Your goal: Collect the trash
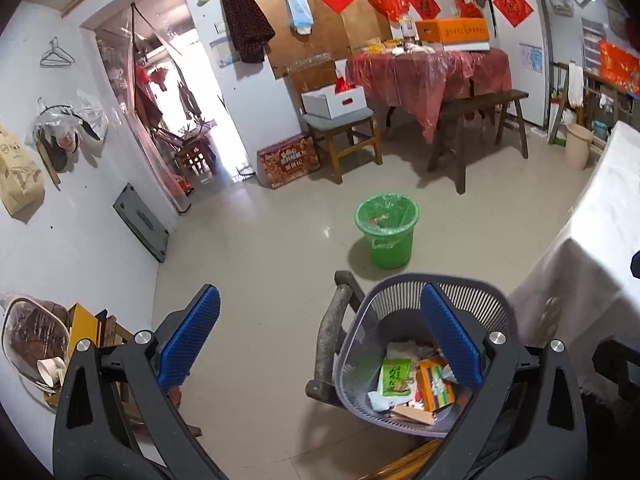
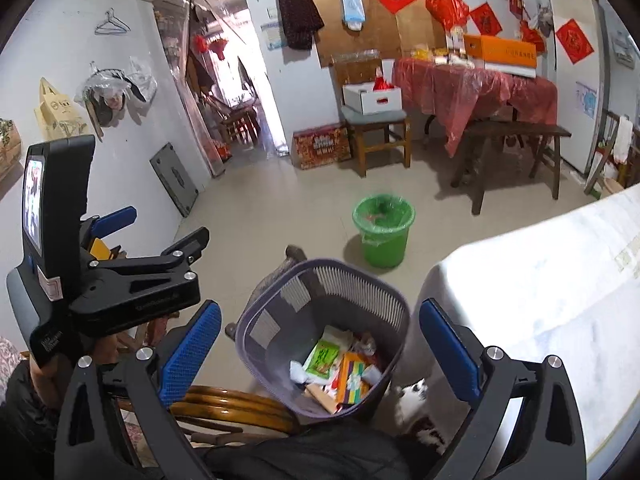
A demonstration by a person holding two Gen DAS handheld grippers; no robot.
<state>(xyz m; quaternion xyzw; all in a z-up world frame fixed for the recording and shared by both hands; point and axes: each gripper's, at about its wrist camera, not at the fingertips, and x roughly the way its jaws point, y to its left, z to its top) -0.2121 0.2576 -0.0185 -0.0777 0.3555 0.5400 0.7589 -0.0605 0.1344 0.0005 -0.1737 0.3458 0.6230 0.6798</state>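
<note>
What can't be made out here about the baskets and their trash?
- Green bucket contents: too small and far off, both views.
- Grey mesh basket base: hidden by a dark garment, right wrist view; what it rests on is unclear.
- Wrapper print: blurred.
- Left gripper fingers cover the basket's right rim.

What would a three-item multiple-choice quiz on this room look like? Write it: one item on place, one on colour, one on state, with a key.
1. Where does the lined bucket stand?
A. on the red-covered table
B. on the open floor beyond the mesh basket
C. on the wooden chair

2. What colour is that bucket?
A. green
B. orange
C. white

3. How is the mesh basket?
A. empty
B. lying upside down
C. holding packets and paper

Key: B, it sits alone on the tiles past the basket; A, both wall and liner are green; C, wrappers and paper lie at its bottom.
</note>
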